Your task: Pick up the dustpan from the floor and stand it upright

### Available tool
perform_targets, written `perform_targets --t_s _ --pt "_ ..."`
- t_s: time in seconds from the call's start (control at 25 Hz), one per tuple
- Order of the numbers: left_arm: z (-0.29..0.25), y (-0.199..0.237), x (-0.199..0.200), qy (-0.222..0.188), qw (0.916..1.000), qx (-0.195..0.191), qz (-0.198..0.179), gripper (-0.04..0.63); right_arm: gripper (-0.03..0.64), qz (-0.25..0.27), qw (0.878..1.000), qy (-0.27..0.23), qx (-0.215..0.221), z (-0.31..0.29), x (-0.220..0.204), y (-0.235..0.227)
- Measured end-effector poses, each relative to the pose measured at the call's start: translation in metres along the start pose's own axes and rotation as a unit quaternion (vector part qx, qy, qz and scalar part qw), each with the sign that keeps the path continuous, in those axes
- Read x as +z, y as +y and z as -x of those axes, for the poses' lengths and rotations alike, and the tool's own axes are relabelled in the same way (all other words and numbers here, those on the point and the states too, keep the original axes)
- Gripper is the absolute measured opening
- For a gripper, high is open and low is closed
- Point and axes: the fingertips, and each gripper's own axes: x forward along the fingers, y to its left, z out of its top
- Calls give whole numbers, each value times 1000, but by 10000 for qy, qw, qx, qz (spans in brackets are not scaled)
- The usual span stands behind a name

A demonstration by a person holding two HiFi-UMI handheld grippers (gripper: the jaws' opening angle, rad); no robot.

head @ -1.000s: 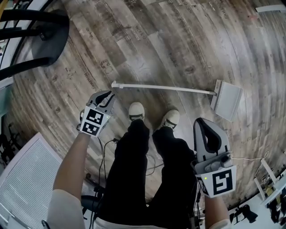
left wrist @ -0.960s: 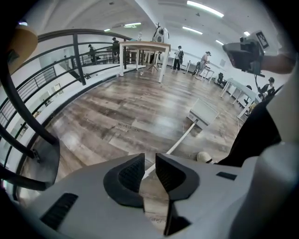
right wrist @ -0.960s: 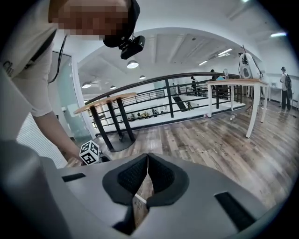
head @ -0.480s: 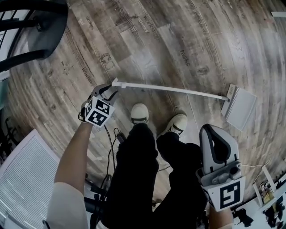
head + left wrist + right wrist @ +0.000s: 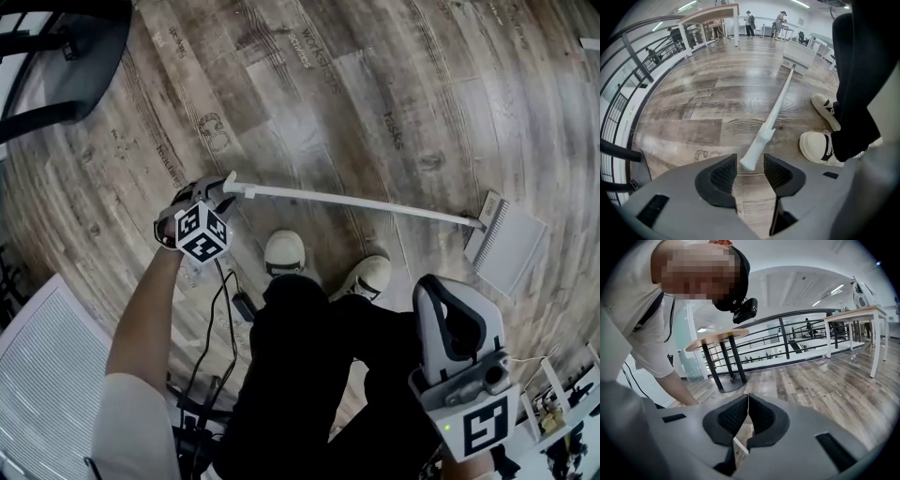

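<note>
The white dustpan lies flat on the wood floor, its ribbed pan (image 5: pixel 511 246) at the right and its long handle (image 5: pixel 356 200) running left. My left gripper (image 5: pixel 217 187) points straight down over the handle's free end. In the left gripper view the handle tip (image 5: pixel 749 161) sits between the pads without touching them; the pan (image 5: pixel 799 55) lies far off. The left jaws have just been opening and stand open (image 5: pixel 750 169). My right gripper (image 5: pixel 451 314) hangs at the lower right, away from the dustpan, and is shut (image 5: pixel 747 404) on nothing.
The person's two white shoes (image 5: pixel 284 251) (image 5: pixel 370 274) stand just below the handle. A black cable (image 5: pixel 225 300) trails on the floor by the left arm. A dark stand base (image 5: pixel 66 56) is at the top left, a white ribbed panel (image 5: pixel 47 366) at the bottom left.
My left gripper has sunk to the floor at the handle's end and its jaws have opened around the tip. The right gripper has dropped a little and stays shut.
</note>
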Motion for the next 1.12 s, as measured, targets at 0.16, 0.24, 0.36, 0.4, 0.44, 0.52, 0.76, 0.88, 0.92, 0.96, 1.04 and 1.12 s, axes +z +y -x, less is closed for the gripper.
perform_targets --t_s 0.16,0.24,0.36,0.4,0.44,0.52,0.76,0.88,0.92,0.96,1.04,1.12 --pt "-21 0 -4 117 9996 -93 -221 187 26 68 10000 33 28 -7 -8 -7" --pt "-28 1 -5 144 9994 -98 -292 183 26 88 10000 -2 22 -10 -10 -10" --pt "-28 2 -5 147 9991 -148 -366 179 26 57 10000 -58 14 -12 -9 -15" --pt "-27 -1 -6 187 9985 -224 -456 175 26 46 10000 -67 17 -11 -8 -16" --pt "-26 -5 -7 224 9977 -312 -554 169 26 41 10000 -76 21 -10 -7 -16" --pt "-18 -11 -8 208 9969 -433 -626 163 26 31 9999 -96 29 -7 -4 -15" --pt "41 -19 17 -107 9958 -474 -778 155 26 -223 9996 -164 -19 12 21 -11" --pt "85 -25 35 -249 9937 -468 -985 150 26 -334 9993 -185 32 27 45 2" --pt "101 -27 41 -290 9927 -467 -1072 147 26 -369 9991 -189 39 32 54 6" --pt "116 -29 49 -335 9917 -473 -1148 146 26 -399 9990 -191 43 38 65 9" --pt "146 -34 67 -431 9901 -504 -1234 146 26 -433 9989 -189 39 52 86 15" --pt "172 -39 83 -510 9891 -540 -1270 144 26 -459 9988 -191 17 65 106 19"
